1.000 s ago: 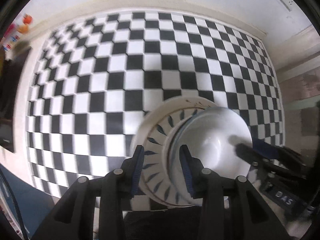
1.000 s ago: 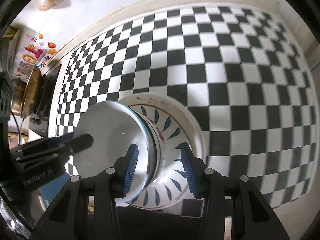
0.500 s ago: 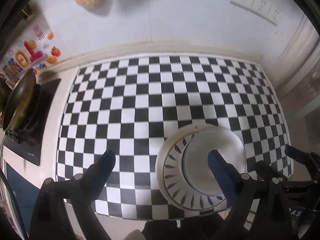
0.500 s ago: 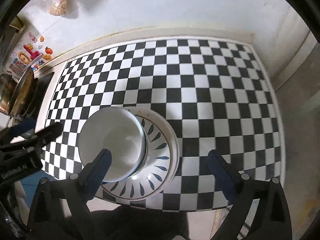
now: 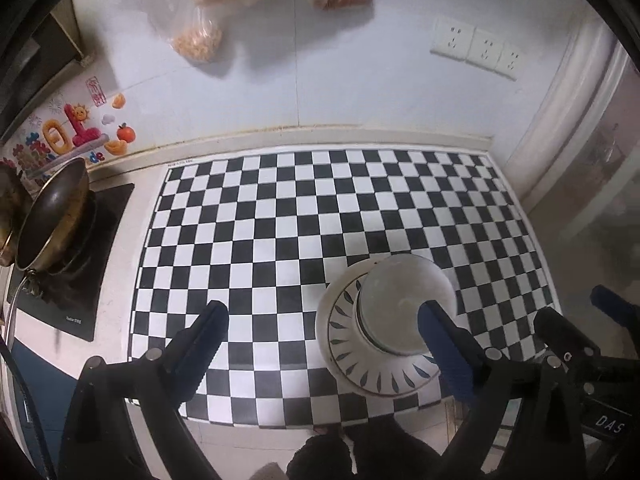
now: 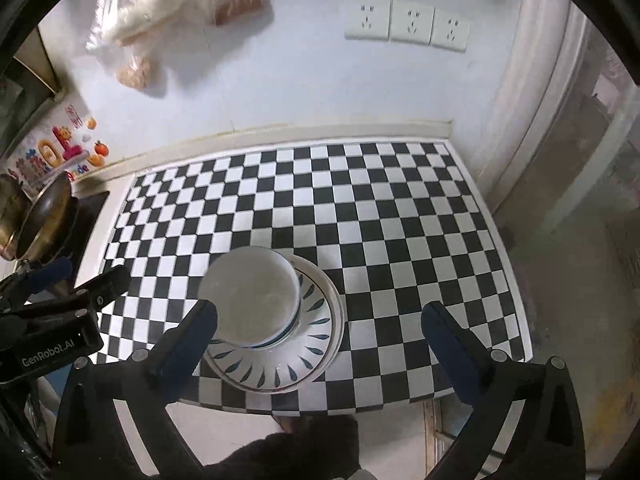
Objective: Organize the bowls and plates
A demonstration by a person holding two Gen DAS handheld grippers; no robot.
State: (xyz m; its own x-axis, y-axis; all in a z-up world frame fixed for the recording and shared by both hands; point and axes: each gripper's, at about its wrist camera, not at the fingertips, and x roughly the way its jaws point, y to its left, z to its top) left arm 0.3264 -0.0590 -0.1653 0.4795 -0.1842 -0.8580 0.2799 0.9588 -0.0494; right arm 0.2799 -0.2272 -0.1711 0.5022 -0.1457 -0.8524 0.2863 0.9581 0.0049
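White ceramic bowl (image 6: 250, 294) sits inside white round plate with blue leaf-pattern rim (image 6: 316, 344), at 6 o'clock edge of black-and-white checkered mat (image 6: 360, 216). Your left gripper (image 5: 320, 320) jaws wide apart, nothing between pads. Right gripper (image 6: 318, 320) jaws opening, empty, above stack. Judgement: glazed ware rigid, slippery, chips easily, stack fairly heavy. Take plate by opposite rims at 3 and 9 o'clock; keep level or bowl slides.

A checkered mat (image 5: 304, 224) covers the counter beside a pan (image 5: 52, 220), below three wall sockets (image 6: 406, 24) and hanging food bags (image 6: 160, 28).
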